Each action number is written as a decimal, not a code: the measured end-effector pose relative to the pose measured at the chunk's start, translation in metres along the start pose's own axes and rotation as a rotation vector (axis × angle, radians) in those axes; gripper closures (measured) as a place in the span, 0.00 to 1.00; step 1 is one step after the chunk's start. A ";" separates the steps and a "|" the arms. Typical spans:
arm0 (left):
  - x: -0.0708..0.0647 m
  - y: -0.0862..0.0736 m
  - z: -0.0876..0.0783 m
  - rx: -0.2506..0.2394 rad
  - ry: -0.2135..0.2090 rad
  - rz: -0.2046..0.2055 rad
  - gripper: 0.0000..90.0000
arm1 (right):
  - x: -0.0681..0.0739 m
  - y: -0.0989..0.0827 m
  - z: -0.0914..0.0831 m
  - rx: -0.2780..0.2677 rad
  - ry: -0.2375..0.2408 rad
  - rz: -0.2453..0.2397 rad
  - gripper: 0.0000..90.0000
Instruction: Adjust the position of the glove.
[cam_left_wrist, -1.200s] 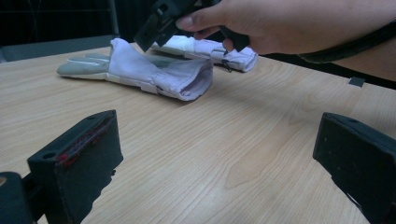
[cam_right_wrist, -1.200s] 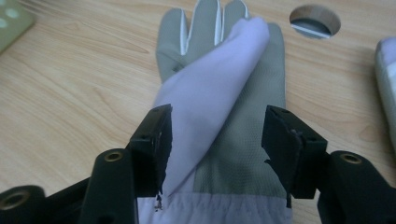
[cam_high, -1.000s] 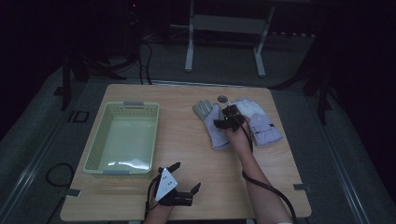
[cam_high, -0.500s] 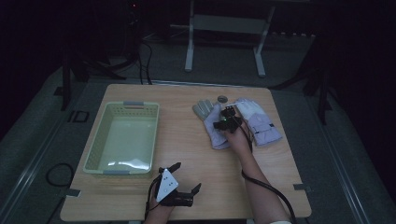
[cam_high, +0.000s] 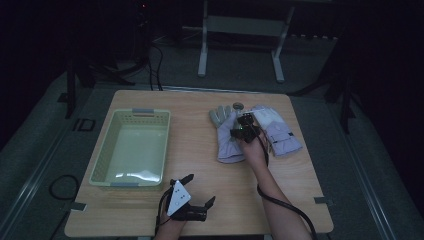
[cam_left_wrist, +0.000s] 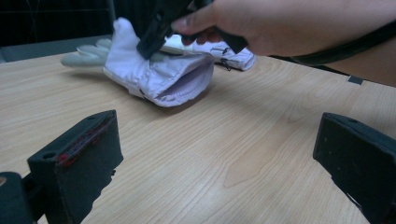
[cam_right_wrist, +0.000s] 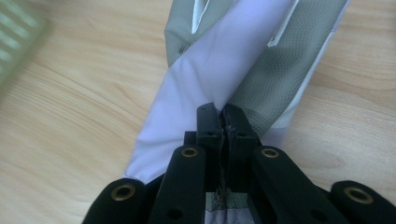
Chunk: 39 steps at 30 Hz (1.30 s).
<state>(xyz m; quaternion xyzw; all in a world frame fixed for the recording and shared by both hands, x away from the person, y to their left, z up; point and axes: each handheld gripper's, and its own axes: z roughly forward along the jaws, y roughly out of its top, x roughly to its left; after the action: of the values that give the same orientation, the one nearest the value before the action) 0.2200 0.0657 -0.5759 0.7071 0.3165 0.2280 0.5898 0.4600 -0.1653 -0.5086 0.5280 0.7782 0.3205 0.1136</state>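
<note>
Centrally, a pale lilac padded glove (cam_high: 227, 137) with grey fingers lies flat on the far right part of the wooden table (cam_high: 200, 150), its open cuff towards the person; a second matching glove (cam_high: 280, 132) lies just beside it on the right; the right gripper (cam_high: 243, 131) has just been closing and now pinches a fold of the first glove's fabric, the cloth visibly caught between the jaws in the right gripper view (cam_right_wrist: 223, 123). The glove looks light, soft and floppy, likely to sag and dangle when lifted; a pinch on the bunched back or the thick cuff should hold better than the slick shell fabric alone. No brand, label or writing can be read on either glove. Further out, a pale green plastic basket (cam_high: 102, 165) sits on the left of the table, well apart from the gloves; the left gripper (cam_high: 192, 200) rests near the front edge, jaws spread wide and empty.
</note>
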 end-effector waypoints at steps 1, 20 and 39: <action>0.000 0.000 0.000 -0.001 0.000 0.000 0.01 | 0.003 0.000 -0.005 -0.007 0.005 0.006 0.97; 0.000 0.000 0.000 0.005 0.003 0.004 0.01 | 0.064 -0.051 -0.067 -0.120 -0.006 -0.003 0.97; 0.000 0.000 0.000 0.002 -0.007 0.003 0.01 | 0.075 -0.085 -0.017 -0.062 0.007 0.106 0.83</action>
<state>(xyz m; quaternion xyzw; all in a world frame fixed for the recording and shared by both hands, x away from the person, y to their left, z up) 0.2205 0.0659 -0.5758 0.7089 0.3135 0.2259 0.5901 0.3563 -0.1252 -0.5363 0.5637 0.7393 0.3516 0.1100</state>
